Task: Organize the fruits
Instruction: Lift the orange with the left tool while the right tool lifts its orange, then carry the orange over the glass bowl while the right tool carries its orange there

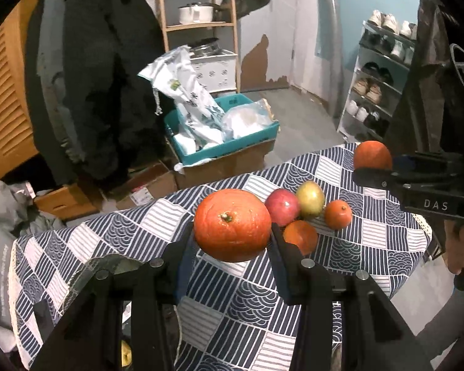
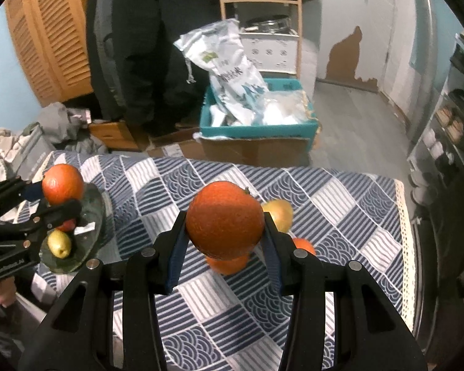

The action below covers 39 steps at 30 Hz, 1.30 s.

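In the left wrist view my left gripper is shut on a large orange, held above the checked tablecloth. My right gripper is shut on a second orange, also lifted off the cloth. Each gripper shows in the other's view: the right gripper with its orange, and the left gripper with its orange over a glass plate. A red apple, a mango and two smaller oranges lie on the cloth.
The glass plate carries a yellow-green fruit and a red one. Beyond the table's far edge stand a teal crate on a cardboard box, a wooden shelf and a dark hanging coat. A shoe rack stands at the right.
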{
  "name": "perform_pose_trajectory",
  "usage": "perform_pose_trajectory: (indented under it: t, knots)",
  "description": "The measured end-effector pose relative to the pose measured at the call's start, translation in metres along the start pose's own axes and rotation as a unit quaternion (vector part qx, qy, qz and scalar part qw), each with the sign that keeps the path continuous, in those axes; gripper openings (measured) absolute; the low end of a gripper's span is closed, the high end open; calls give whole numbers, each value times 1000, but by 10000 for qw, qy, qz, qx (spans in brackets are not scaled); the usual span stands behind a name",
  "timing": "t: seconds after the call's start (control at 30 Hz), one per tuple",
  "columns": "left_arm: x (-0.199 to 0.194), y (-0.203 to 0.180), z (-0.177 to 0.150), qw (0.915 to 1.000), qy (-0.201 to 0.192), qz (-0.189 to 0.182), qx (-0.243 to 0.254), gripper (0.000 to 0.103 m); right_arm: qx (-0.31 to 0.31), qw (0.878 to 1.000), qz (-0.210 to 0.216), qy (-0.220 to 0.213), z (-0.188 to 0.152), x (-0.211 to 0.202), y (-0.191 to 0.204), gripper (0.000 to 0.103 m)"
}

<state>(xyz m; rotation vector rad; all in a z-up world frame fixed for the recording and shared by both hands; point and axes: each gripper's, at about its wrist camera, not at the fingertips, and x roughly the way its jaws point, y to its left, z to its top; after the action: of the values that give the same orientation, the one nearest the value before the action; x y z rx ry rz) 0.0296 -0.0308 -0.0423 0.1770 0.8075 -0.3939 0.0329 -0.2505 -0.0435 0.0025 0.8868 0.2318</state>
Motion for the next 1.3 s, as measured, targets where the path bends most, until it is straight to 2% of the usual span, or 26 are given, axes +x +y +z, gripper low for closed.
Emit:
perform_pose_trajectory:
  t: [0.67, 1.0, 1.3]
  knots:
    - [-26, 82, -39, 9959, -3, 604, -671, 45, -666, 9955, 650, 177, 18, 36, 99, 44]
    - [-18, 135, -71, 9884, 285, 809, -1252, 45, -831, 9897, 1042, 530, 19, 77, 150, 44]
    - [2, 167, -103, 9802, 647, 918, -1630, 45, -1069, 9817, 1276, 920, 8, 115, 188, 44]
